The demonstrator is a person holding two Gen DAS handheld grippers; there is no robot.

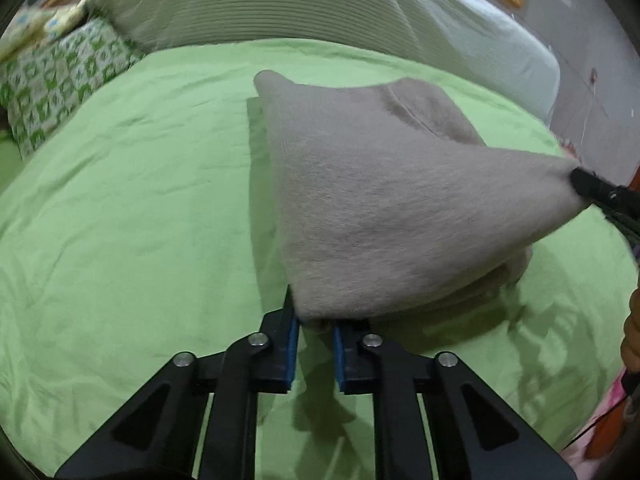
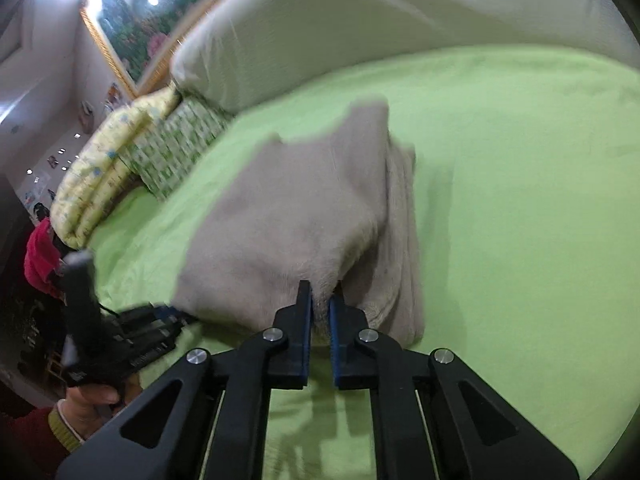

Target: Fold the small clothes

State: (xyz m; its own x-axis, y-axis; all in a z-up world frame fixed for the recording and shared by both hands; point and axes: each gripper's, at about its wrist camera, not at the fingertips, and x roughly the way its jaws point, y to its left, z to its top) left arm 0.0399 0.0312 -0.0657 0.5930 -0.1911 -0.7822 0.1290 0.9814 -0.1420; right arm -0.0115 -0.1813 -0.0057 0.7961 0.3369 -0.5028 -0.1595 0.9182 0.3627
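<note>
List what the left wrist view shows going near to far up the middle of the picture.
left gripper, shut on the near corner of the grey garment → green bedsheet beyond it → white ribbed bolster along the far edge.

The grey garment (image 2: 304,216) is smeared by motion blur in the right wrist view, its far edge unclear. It hides the tips of the left tongs (image 1: 316,316). The right tongs (image 1: 596,190) are cut off at the frame's right edge.
</note>
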